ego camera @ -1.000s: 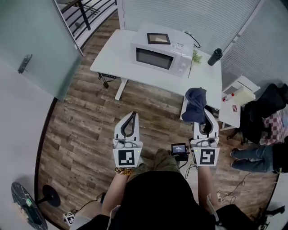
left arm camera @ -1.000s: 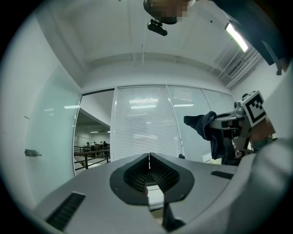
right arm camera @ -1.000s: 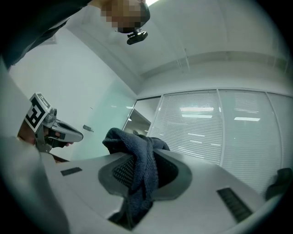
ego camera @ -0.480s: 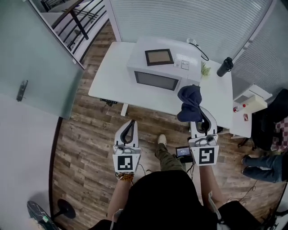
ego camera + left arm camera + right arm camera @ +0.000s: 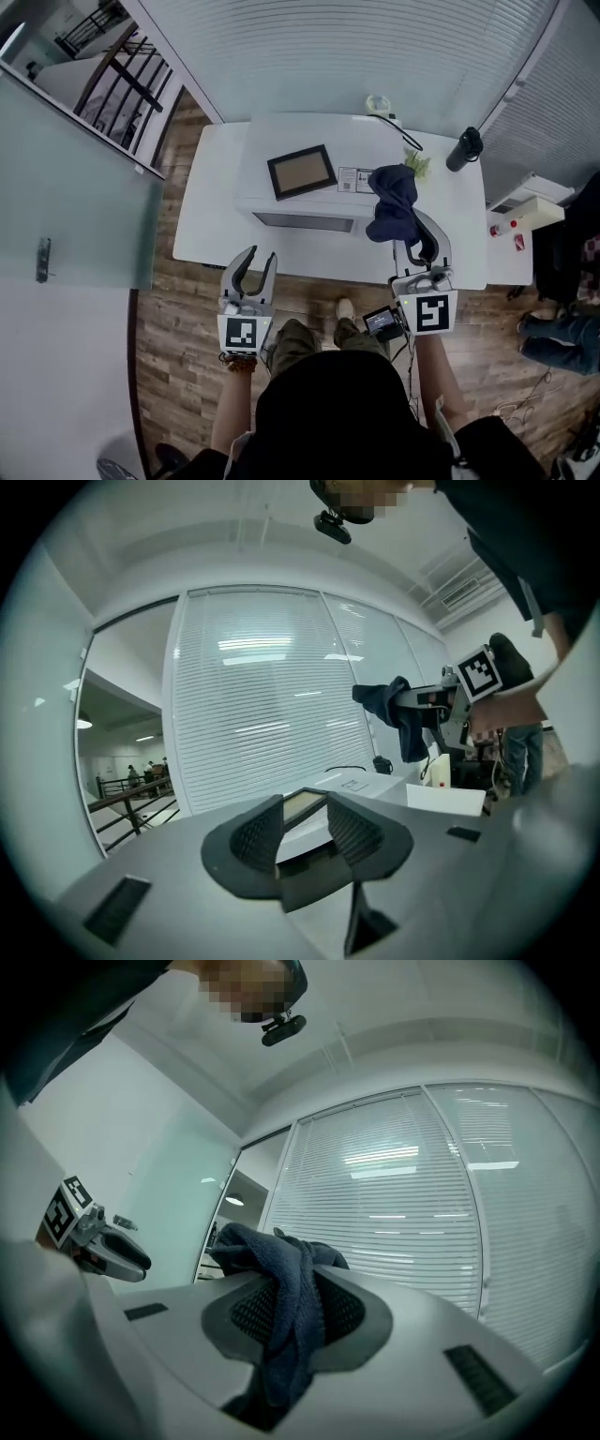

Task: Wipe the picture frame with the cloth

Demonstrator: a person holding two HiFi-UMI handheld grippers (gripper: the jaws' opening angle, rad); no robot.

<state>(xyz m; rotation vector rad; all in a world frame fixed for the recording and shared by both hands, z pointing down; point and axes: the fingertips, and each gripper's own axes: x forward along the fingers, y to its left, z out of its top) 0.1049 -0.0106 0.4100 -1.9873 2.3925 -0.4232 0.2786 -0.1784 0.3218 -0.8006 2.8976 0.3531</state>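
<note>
The dark picture frame (image 5: 302,171) lies flat on top of the white microwave (image 5: 300,208) on the white table (image 5: 211,211). My right gripper (image 5: 419,230) is shut on a dark blue cloth (image 5: 392,202), which hangs over the microwave's right end, right of the frame. In the right gripper view the cloth (image 5: 286,1279) fills the space between the pads. My left gripper (image 5: 259,259) hovers at the table's near edge, short of the microwave. Its jaws are opening, with nothing between them. The left gripper view looks past them at the frame (image 5: 302,805).
A black bottle (image 5: 466,148) and a small plant (image 5: 415,161) stand at the table's back right. A smaller white stand (image 5: 525,211) with a red-capped bottle is further right. A glass door (image 5: 56,216) is on the left. Blinds cover the wall behind.
Both grippers have moved forward from over the wooden floor to the table. The cloth now hangs over the microwave. The left jaws, shut before, have parted a little.
</note>
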